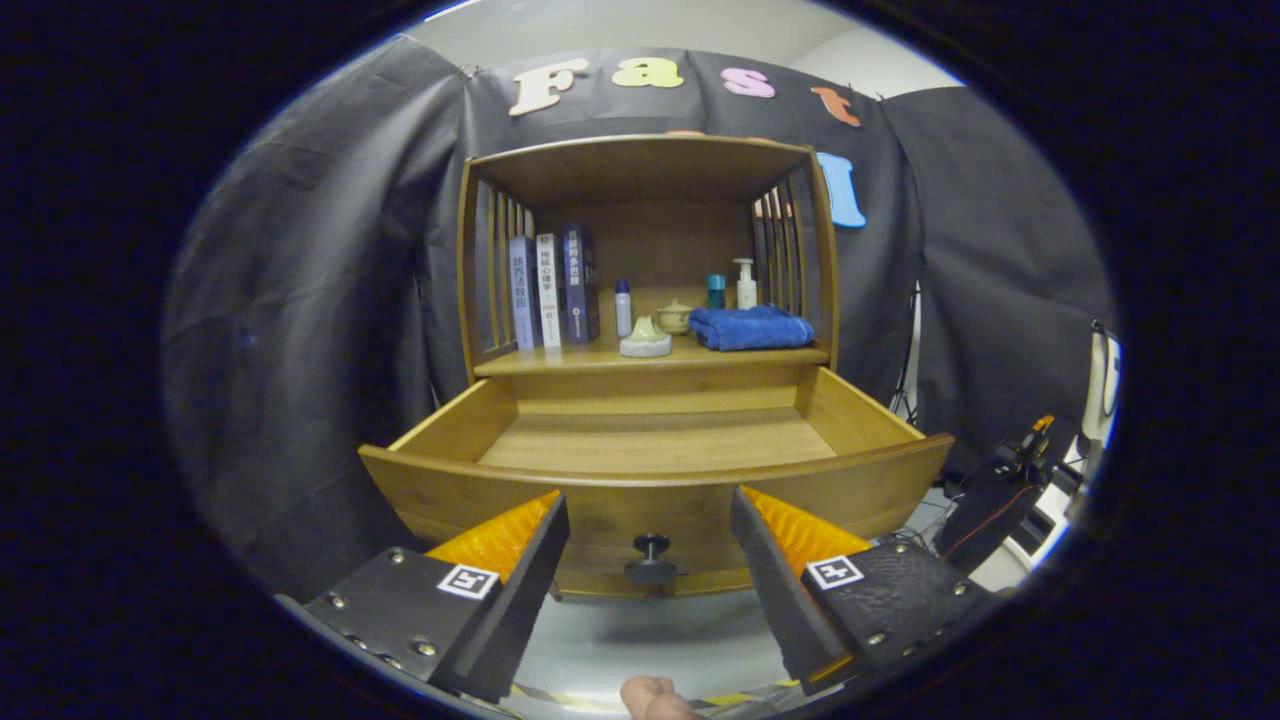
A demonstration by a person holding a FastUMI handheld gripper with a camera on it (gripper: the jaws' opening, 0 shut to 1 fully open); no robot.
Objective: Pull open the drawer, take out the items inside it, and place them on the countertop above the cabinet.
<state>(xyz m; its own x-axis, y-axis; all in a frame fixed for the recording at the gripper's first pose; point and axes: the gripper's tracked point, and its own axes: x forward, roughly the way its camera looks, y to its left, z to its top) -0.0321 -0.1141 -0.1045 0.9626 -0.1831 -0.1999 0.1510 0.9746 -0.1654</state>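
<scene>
Drawer point(655, 440) is pulled fully out of the cabinet point(645, 160), its floor looks bare, nothing visible inside. Gripper point(650, 520) has its jaws spread wide, holding nothing, parked just in front of the drawer's front panel with the knob point(651, 560) between them but untouched, well clear on both sides. Judgement: this spacing reads as a stand-off pose, not a pull, since the drawer is already out.

On the countertop point(780, 357) above the drawer: a folded blue towel point(752, 327) toward the right end, a pale soap dish-like item point(646, 341) near the front edge at the middle, small bottles point(623, 307) and a pump bottle point(745, 284) along the back, a small lidded jar point(675, 316) between them, and books point(552, 290) upright at the left end against the slatted side. Can't tell which of these came from the drawer.

Judgement: task looks at or near its end; the only check left is the drawer's front inside corners, hidden by the front panel. A fingertip point(655, 698) shows below the jaws.
</scene>
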